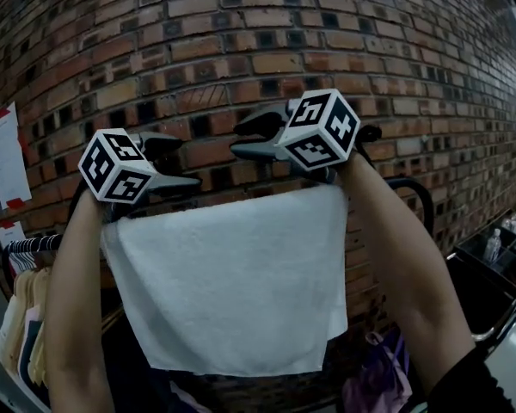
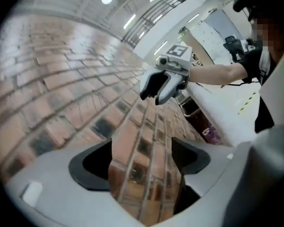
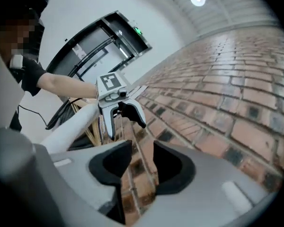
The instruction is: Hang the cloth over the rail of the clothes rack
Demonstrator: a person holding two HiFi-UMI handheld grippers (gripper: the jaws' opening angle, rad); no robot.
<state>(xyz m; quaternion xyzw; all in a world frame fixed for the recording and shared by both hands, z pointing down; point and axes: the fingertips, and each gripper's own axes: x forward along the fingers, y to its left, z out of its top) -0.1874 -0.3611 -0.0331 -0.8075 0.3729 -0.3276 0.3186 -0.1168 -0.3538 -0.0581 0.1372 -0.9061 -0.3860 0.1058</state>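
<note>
A white cloth (image 1: 232, 282) hangs draped over the rack's rail, its top edge running level just under both grippers. The cloth hides the rail, except for a black curved end (image 1: 417, 192) at the right. My left gripper (image 1: 182, 163) hovers above the cloth's top left corner, open, with only brick wall between its jaws (image 2: 142, 160). Above the cloth's top middle, my right gripper (image 1: 243, 138) also stands open and holds nothing (image 3: 139, 162). Each gripper view shows the other gripper (image 2: 156, 90) (image 3: 125, 119) beside the cloth's folded top (image 3: 66, 126).
A brick wall (image 1: 241, 50) stands close behind the rail. Garments on hangers (image 1: 21, 334) hang at the lower left, under papers (image 1: 7, 157) taped to the wall. A black wire shelf unit (image 1: 490, 274) stands at the right, and a purple bag (image 1: 378, 377) lies below.
</note>
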